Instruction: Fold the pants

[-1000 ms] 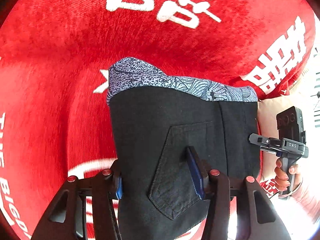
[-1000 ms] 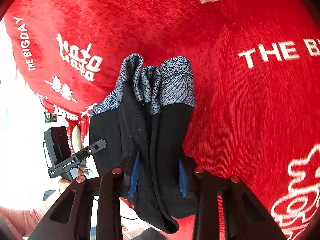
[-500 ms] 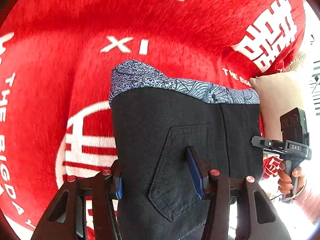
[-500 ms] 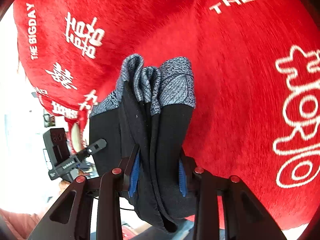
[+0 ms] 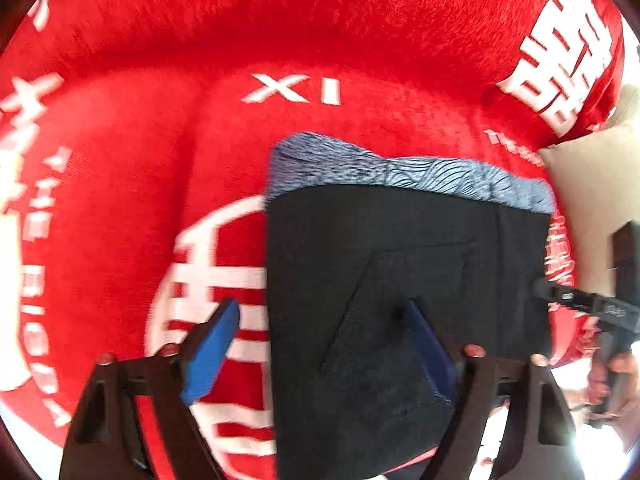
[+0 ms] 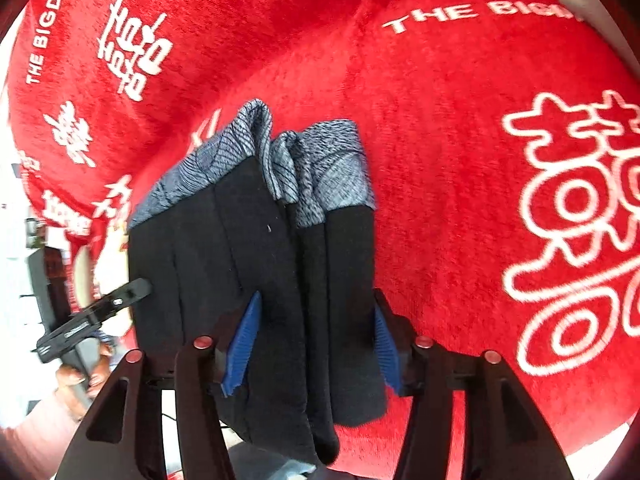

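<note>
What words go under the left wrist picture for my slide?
Left gripper open around the folded black pants, over a red blanket.

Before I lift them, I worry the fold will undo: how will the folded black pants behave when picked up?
The folded pants are probably floppy: their layers splay apart at the patterned blue edge. Likely bulky to pinch, as the stack fills the right hand-held gripper. The plush red blanket should keep them from sliding.
</note>
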### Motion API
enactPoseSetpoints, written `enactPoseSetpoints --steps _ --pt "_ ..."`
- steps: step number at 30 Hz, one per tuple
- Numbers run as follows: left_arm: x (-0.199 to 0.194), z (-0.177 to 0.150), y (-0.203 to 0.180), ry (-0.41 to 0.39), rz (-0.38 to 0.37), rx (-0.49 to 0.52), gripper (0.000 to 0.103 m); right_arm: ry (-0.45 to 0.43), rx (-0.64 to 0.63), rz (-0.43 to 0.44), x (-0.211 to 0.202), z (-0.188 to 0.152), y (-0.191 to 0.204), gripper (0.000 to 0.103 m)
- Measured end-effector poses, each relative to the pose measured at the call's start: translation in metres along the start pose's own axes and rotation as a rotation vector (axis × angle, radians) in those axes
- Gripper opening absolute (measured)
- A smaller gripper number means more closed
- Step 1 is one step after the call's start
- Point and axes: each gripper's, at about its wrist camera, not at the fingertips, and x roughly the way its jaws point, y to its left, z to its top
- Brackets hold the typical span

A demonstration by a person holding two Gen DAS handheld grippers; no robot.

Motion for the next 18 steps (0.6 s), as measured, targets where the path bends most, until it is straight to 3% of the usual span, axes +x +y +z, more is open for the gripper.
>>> enactPoseSetpoints --steps 6,8,9,12,16,18 --pt "-0.024 -0.024 -0.017 0.013 0.098 0.094 0.088 0.017 0.031 -0.164 -0.021 -0.023 0.014 0.067" --pt "-0.031 -0.033 -0.022 0.026 0.113 0.091 0.103 0.015 0.032 -0.217 -0.028 -0.034 0.023 0.074" --pt "-0.036 -0.039 -0.025 0.029 0.125 0.085 0.103 0.007 0.022 -0.250 -0.033 -0.043 0.032 0.082" --pt "-0.047 -0.054 -0.032 0.048 0.126 0.072 0.103 -0.036 -0.005 -0.293 -0.043 -0.058 0.055 0.086" --pt "-0.060 -0.070 -0.041 0.072 0.136 0.054 0.103 -0.096 -0.060 -0.342 -0.053 -0.077 0.091 0.103" --pt "-0.066 -0.075 -0.044 0.071 0.160 0.048 0.103 -0.128 -0.092 -0.375 -0.057 -0.082 0.105 0.103"
